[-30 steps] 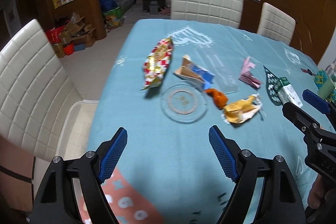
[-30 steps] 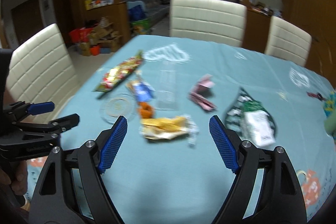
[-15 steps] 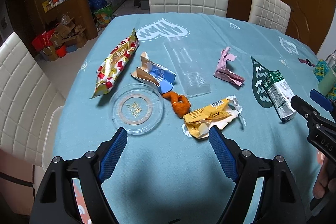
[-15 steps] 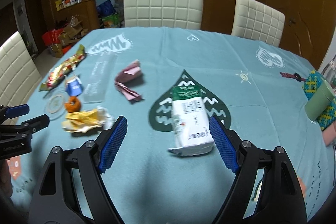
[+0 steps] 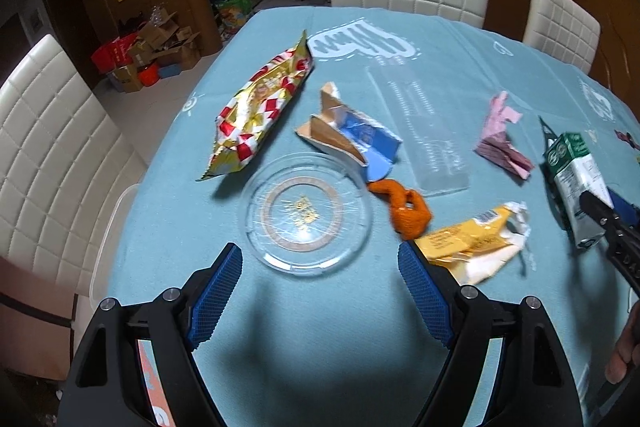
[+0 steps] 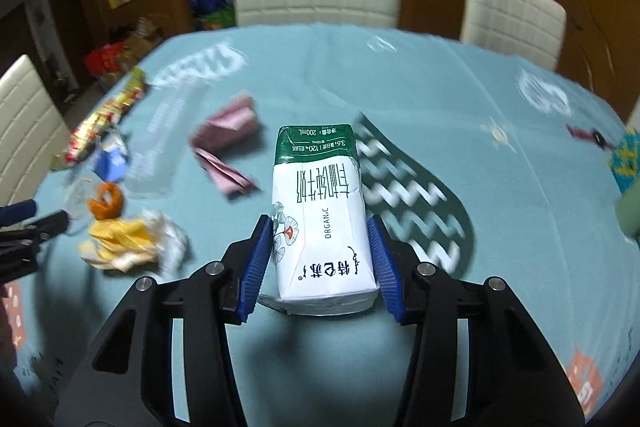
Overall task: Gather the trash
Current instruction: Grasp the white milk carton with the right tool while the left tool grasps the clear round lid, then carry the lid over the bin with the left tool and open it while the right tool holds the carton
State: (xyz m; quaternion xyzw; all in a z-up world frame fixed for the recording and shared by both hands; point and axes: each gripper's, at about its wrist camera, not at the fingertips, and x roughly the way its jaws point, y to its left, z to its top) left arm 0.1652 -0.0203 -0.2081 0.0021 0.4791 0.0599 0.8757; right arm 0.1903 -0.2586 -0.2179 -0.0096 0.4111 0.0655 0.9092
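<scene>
Closing my right gripper (image 6: 318, 251) on the green-and-white milk carton (image 6: 320, 211) was the step in hand, judged from the carton lying lengthwise between the blue pads (image 6: 256, 259) on the teal tablecloth (image 6: 460, 99). To do it well, I judged that the pads should meet the carton's long side faces squarely near its middle, with light pressure, since a thin empty carton would likely buckle or squirt forward under a hard pinch. The lift should wait until both pads had seated.

Right tongs: jaws had just been closing, roughly half open, with the carton between them. The left pad appeared to touch the carton's side; the right pad sat just beside the other side, and I could not tell whether it pressed. The carton rested on the cloth at the near right of the table.

Left tongs: my left gripper (image 5: 320, 291) stood wide apart and empty, hovering above the cloth just near of the clear glass dish (image 5: 306, 213). Beyond it lay the remaining trash: the red-and-gold snack bag (image 5: 260, 111) at far left, the torn blue-and-brown box (image 5: 352, 135) behind the dish, the orange peel (image 5: 406, 207) to its right, the crumpled yellow wrapper (image 5: 472, 245) near right, and the pink paper scrap (image 5: 502, 139) farther right.
</scene>
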